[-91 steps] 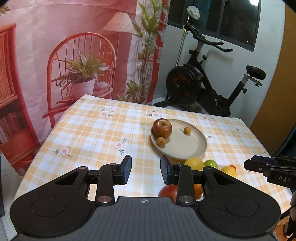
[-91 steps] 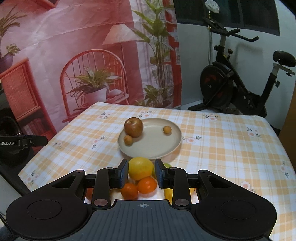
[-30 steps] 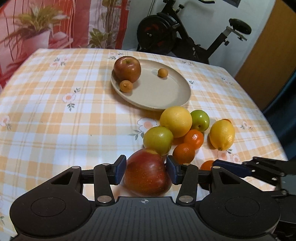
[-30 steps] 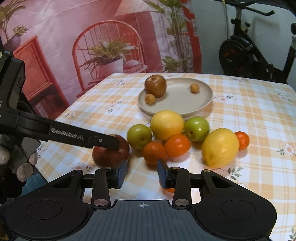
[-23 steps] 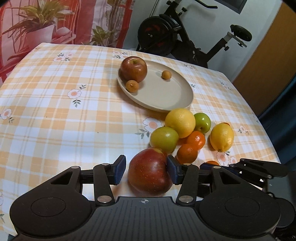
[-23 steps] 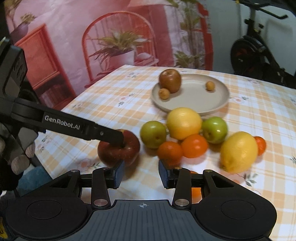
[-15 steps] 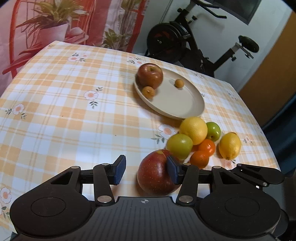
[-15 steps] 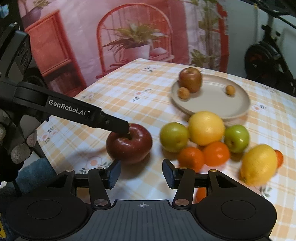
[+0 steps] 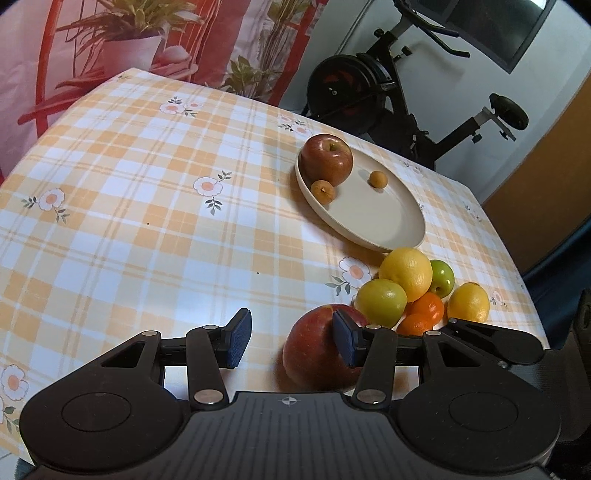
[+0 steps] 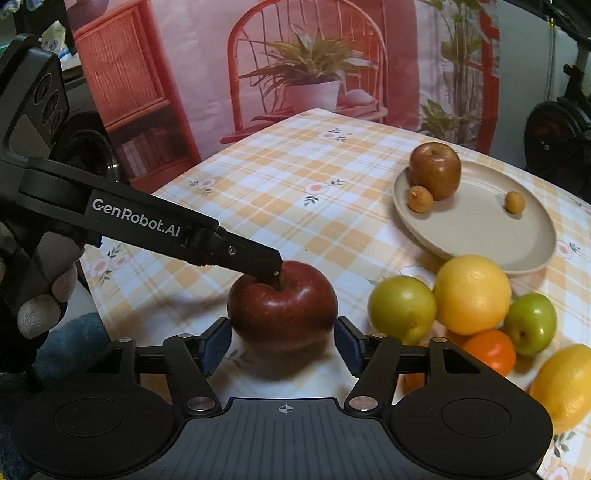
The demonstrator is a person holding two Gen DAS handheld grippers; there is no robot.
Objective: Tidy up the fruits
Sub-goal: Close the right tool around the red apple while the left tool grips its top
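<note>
A checked orange-and-white tablecloth with small flower prints [image 9: 155, 206] covers the counter and fills the middle of both views. Behind it, across the upper left of each frame, hangs a pink printed backdrop [image 10: 207, 74] picturing a red wicker chair [image 10: 306, 70], a potted plant [image 10: 310, 88] on its seat and a red shelf unit with books [image 10: 125, 96]. A black exercise bike [image 9: 373, 88] stands on the floor at the upper right in the left wrist view, before a white wall [image 9: 476, 85], with a dark window [image 9: 509, 33] above it.
</note>
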